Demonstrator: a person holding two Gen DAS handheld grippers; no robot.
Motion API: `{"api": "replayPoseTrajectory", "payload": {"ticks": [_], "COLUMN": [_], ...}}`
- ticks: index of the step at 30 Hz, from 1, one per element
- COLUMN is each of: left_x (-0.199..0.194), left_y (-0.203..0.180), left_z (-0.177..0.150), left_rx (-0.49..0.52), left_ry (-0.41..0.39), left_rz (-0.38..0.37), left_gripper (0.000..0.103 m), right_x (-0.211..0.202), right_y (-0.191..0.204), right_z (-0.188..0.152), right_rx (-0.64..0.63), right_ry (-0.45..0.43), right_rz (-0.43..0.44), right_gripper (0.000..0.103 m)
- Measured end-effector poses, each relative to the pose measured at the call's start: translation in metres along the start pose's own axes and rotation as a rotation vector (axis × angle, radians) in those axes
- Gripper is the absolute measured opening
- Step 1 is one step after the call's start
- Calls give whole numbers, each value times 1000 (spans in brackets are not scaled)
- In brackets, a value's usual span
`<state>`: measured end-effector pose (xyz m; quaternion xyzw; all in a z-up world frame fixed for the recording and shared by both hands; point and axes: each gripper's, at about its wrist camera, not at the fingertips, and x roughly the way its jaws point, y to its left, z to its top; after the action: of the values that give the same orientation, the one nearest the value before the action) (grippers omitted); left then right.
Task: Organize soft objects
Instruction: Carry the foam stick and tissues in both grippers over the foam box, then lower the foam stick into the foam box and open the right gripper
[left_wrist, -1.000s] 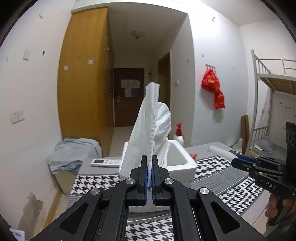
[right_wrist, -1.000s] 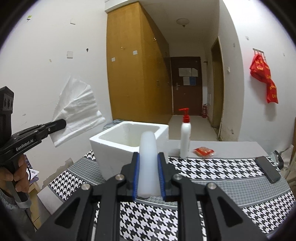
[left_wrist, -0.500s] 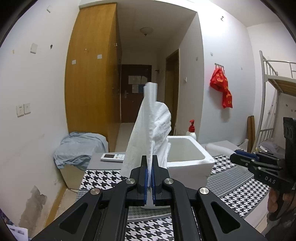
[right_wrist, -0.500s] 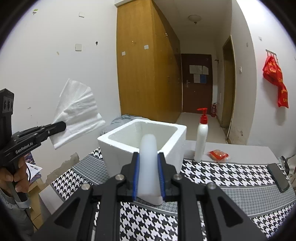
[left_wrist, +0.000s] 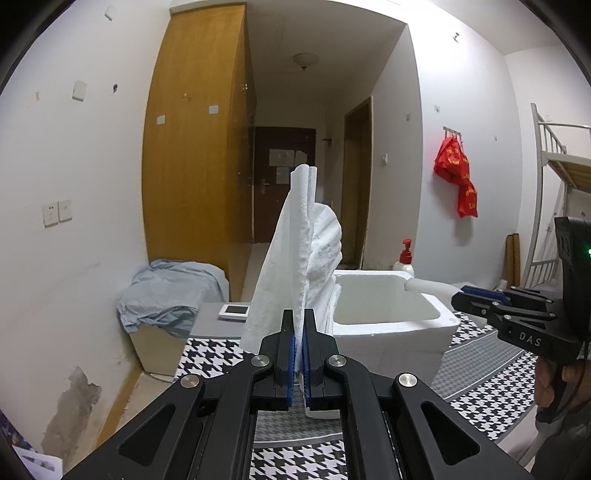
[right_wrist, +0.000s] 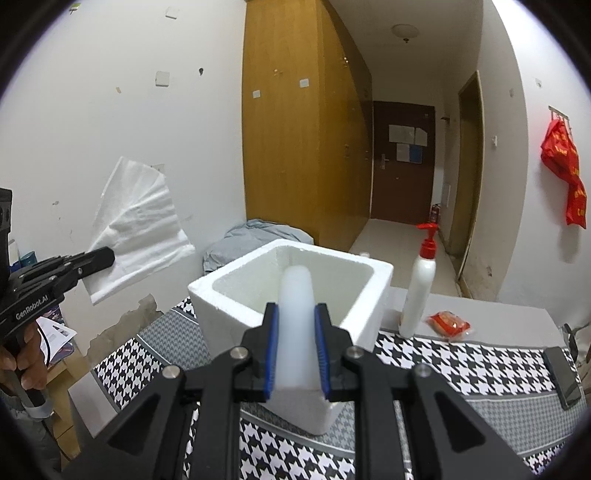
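We read this as a dorm-style bedroom, probably: white metal bunk bed frame (left_wrist: 546, 155) at the right edge, tall wooden wardrobe (right_wrist: 295, 122), dark brown entry door (right_wrist: 400, 162) down a short hallway, houndstooth-patterned black-and-white tablecloth (right_wrist: 461, 363).

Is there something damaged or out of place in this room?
Yes. The wall's plaster is peeling low down, left of the table. A blue-grey cloth lies crumpled in a heap beyond the table's far end. The foam box looks intact.
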<state>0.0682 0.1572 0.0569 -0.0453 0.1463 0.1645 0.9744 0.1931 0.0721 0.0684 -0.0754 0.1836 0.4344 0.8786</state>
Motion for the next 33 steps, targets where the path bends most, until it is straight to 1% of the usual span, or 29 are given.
{"api": "replayPoseTrajectory", "payload": {"ticks": [10,17,25,33], "left_x": [10,20,33,37], "left_y": [10,19,26,31], "left_z": [-2,-1,-4,-5], "left_rx": [-10,-23,-35,-44], "left_ry": [14,21,44,51], "left_rz": [2,37,46,46], "left_gripper": [3,3,3,3], "right_x": [31,47,60,79], "right_y": [3,1,3,-2], "right_z": [14,20,27,30], "right_rx": [-1,3,-6,15], "right_ry": [27,41,54,89], "right_rz": [28,53,54,46], "right_gripper": [22,22,22,22]}}
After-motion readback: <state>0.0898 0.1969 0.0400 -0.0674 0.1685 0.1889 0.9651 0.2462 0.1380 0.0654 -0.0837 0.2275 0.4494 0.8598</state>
